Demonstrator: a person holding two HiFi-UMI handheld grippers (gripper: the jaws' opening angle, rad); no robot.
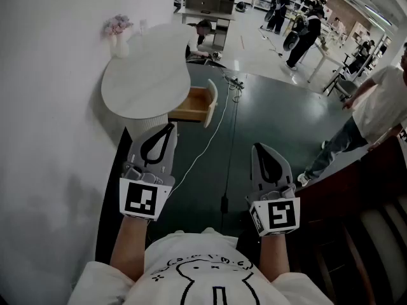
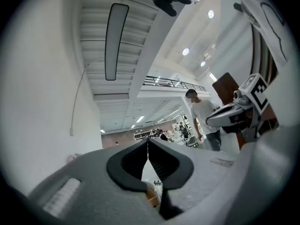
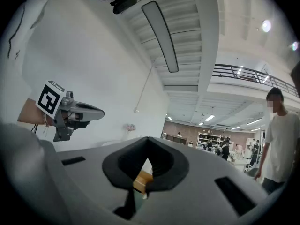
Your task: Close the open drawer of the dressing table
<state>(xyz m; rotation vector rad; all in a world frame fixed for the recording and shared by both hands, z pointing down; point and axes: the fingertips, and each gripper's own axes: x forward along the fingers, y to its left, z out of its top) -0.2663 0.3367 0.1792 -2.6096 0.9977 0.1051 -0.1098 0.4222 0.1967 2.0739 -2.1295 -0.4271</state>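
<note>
The dressing table has a white rounded top and stands against the wall ahead at left. Its wooden drawer is pulled out to the right, and its white front faces the dark floor. My left gripper is shut and empty. It hangs just in front of the table's near edge, below and left of the drawer. My right gripper is shut too, further right over the floor and apart from the drawer. A bit of the drawer wood shows behind the right jaws.
A vase of flowers stands at the table's back left. White and black cables run across the dark green floor. A person stands at the right beside dark wooden furniture. The white wall lies at left.
</note>
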